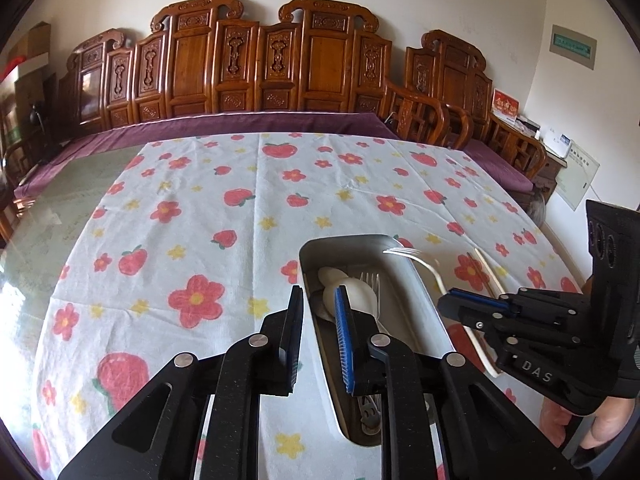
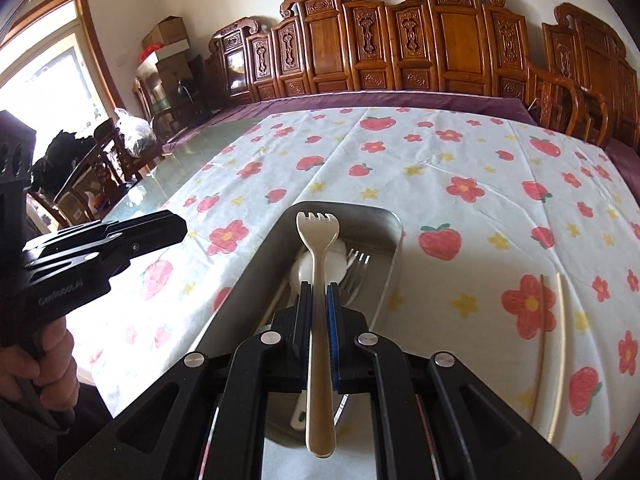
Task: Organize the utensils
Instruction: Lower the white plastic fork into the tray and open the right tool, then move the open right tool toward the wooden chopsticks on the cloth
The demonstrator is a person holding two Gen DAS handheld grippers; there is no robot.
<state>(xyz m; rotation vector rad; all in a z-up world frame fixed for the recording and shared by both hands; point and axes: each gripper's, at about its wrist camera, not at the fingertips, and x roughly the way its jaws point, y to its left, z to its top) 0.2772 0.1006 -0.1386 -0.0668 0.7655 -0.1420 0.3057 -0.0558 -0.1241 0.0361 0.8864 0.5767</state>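
On the left, the left gripper point(image 1: 318, 310) hangs low over the flower-print cloth point(image 1: 192, 216) on the counter point(image 1: 44, 216), its two fingers set a moderate gap apart with nothing between them. The near left wall of the one metal tray point(image 1: 416, 300) shows through that gap, and the blue-padded right finger point(image 1: 344, 344) overlaps the tray's inside.

Counted in the tray: two white spoons point(image 1: 352, 294), one overlapping the other, and one metal fork point(image 1: 372, 284) lying beside them with tines pointing away.

Further right, the right gripper point(image 2: 319, 292) has its two fingers closed tight on one cream plastic fork point(image 2: 318, 240). The handle runs straight back between the pads and sticks out behind them; the tined head reaches forward past the fingertips, above the tray's far half and the spoons.

Right of the tray, two pale chopsticks point(image 1: 488, 268) lie on the cloth, close together, just beside the tray and apart from both pairs of fingers.
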